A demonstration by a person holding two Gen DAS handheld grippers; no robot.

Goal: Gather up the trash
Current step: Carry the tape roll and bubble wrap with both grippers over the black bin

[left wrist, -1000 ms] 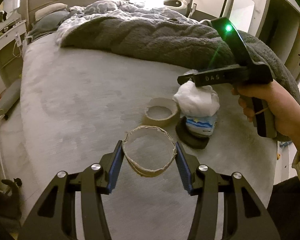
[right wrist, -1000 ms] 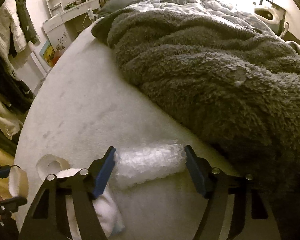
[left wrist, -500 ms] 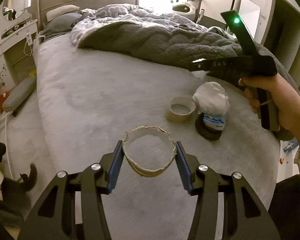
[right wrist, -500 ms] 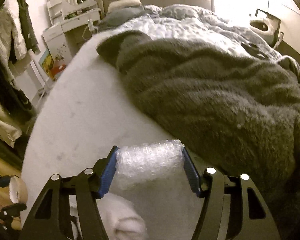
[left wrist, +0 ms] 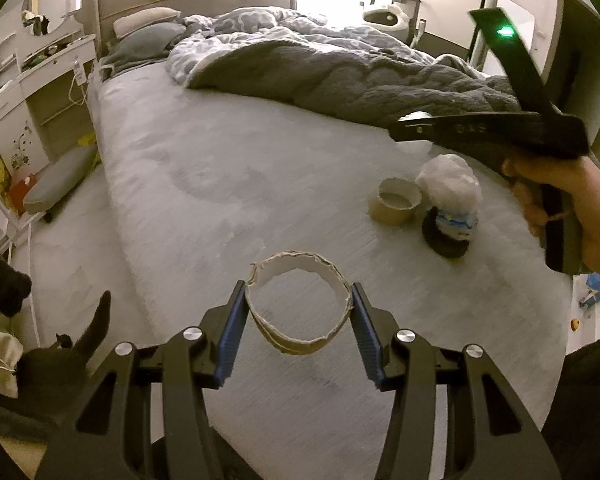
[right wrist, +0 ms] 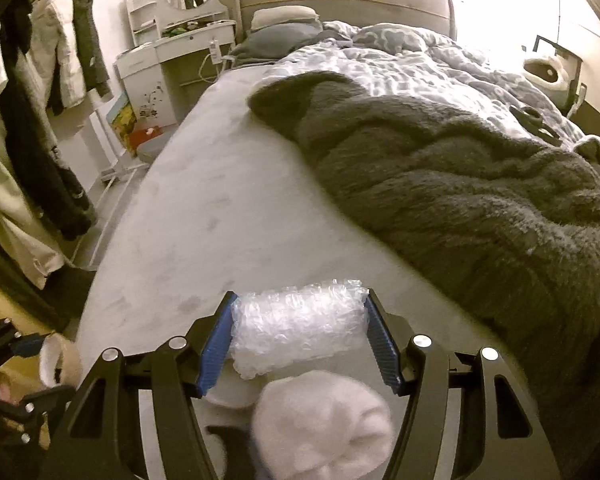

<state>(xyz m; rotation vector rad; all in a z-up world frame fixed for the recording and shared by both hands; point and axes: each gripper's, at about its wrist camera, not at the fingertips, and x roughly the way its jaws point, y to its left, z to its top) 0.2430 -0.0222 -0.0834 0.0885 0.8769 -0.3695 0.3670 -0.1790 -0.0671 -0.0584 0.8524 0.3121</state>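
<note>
cardboard first: the left claw [left wrist: 298,322] holds a torn cardboard ring [left wrist: 298,304] across its width, both blue pads pressed to the ring's sides, the jaws part closed around it. the ring hangs clear above the bed [left wrist: 228,184], as it did a second ago, but the pale sheet below has slid back and more floor shows at the left, so the hand has been carrying it sideways.

bubble wrap is the newer catch. the right claw [right wrist: 300,330] has a roll of bubble wrap [right wrist: 298,326] pinched end to end between its pads. a second ago the roll lay on the sheet with the pads standing off its ends; the jaws then closed onto it, and now it is lifted off the bed. both pieces look ready to go to a bin, though none is in view.

further out on the bed lie a tape roll [left wrist: 396,200] and, touching it, a white wad [left wrist: 450,180] on top of a small dark-based container; these look like the trash left to collect. beyond them a grey fleece blanket [right wrist: 480,200] is heaped.
</note>
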